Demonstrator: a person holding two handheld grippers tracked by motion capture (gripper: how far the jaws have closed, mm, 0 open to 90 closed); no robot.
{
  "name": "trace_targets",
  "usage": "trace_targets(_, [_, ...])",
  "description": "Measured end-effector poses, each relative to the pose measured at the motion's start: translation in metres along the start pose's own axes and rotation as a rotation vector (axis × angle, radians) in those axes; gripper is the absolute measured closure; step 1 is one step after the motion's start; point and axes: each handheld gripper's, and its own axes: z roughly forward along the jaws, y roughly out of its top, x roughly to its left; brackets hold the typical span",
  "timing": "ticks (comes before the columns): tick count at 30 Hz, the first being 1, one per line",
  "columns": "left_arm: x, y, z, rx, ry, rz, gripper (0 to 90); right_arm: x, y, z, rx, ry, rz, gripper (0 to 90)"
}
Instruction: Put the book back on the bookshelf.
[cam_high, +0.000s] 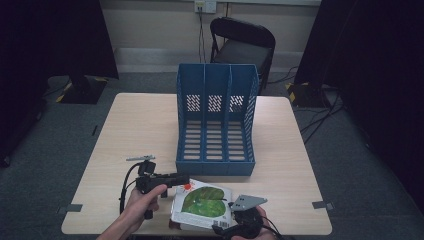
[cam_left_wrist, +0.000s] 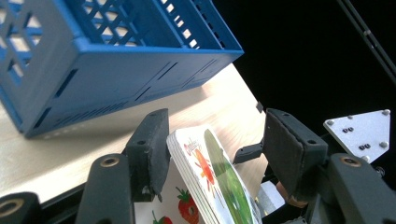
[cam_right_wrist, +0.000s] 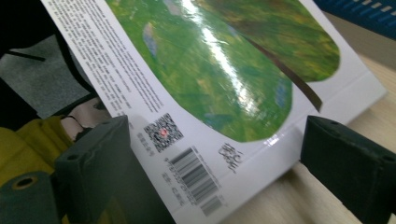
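A board book (cam_high: 202, 202) with a green leaf on its white cover lies tilted at the table's front edge. My left gripper (cam_high: 182, 181) comes at its left corner from the left. In the left gripper view the book (cam_left_wrist: 219, 182) stands between the open jaws of my left gripper (cam_left_wrist: 215, 135); the left pad is against it and a gap shows on the right. My right gripper (cam_high: 222, 229) is at the book's near right edge. In the right gripper view my right gripper (cam_right_wrist: 224, 144) is open wide around the barcode edge of the book (cam_right_wrist: 210, 60).
A blue three-slot file holder (cam_high: 216, 120) stands mid-table just behind the book, with nothing in its slots. Bare tabletop (cam_high: 140, 130) stretches to the left and right of it. A black chair (cam_high: 242, 42) stands beyond the far edge. A strawberry-printed white surface (cam_left_wrist: 187, 210) shows under the book.
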Motion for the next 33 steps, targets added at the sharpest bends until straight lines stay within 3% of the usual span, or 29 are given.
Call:
trace_targets(1, [0.000,0.000,0.000,-0.001,-0.001,-0.001,41.8,0.002,0.000,0.000,0.002,-0.003,-0.005,7.8])
trace_targets(2, [-0.001,0.000,0.001,0.002,0.006,0.001,41.8,0.006,0.000,0.001,0.012,-0.012,-0.041,7.8])
trace_targets(4, [-0.001,-0.001,0.002,0.005,0.013,0.005,41.5,0.016,-0.001,0.004,0.029,-0.070,-0.112,7.8])
trace_targets(6, [-0.001,-0.001,0.002,0.001,0.003,0.006,41.3,0.021,-0.001,0.007,0.031,-0.120,-0.137,7.5])
trace_targets(12, [0.002,-0.002,0.001,0.004,0.002,-0.011,41.4,0.018,-0.001,0.006,0.028,-0.121,-0.122,9.4])
trace_targets(16, [0.006,-0.004,0.000,0.012,-0.023,-0.039,41.8,0.013,-0.003,0.004,0.015,-0.129,-0.074,10.9])
trace_targets(19, [0.004,-0.009,0.008,0.069,-0.063,-0.040,44.6,0.008,-0.003,0.001,-0.019,-0.119,-0.026,17.4])
trace_targets(23, [-0.004,-0.015,0.021,0.155,-0.035,0.004,44.6,0.007,-0.002,0.002,-0.015,-0.120,-0.033,17.3])
trace_targets(26, [-0.004,-0.017,0.025,0.187,-0.021,0.033,52.4,0.007,-0.002,0.002,-0.013,-0.121,-0.036,17.0])
trace_targets(30, [0.000,-0.019,0.029,0.211,-0.030,0.018,62.3,0.005,-0.002,0.001,-0.005,-0.104,-0.033,16.8])
trace_targets(33, [0.002,-0.019,0.033,0.219,-0.050,0.016,59.7,0.005,-0.001,0.001,0.007,-0.106,-0.042,15.8])
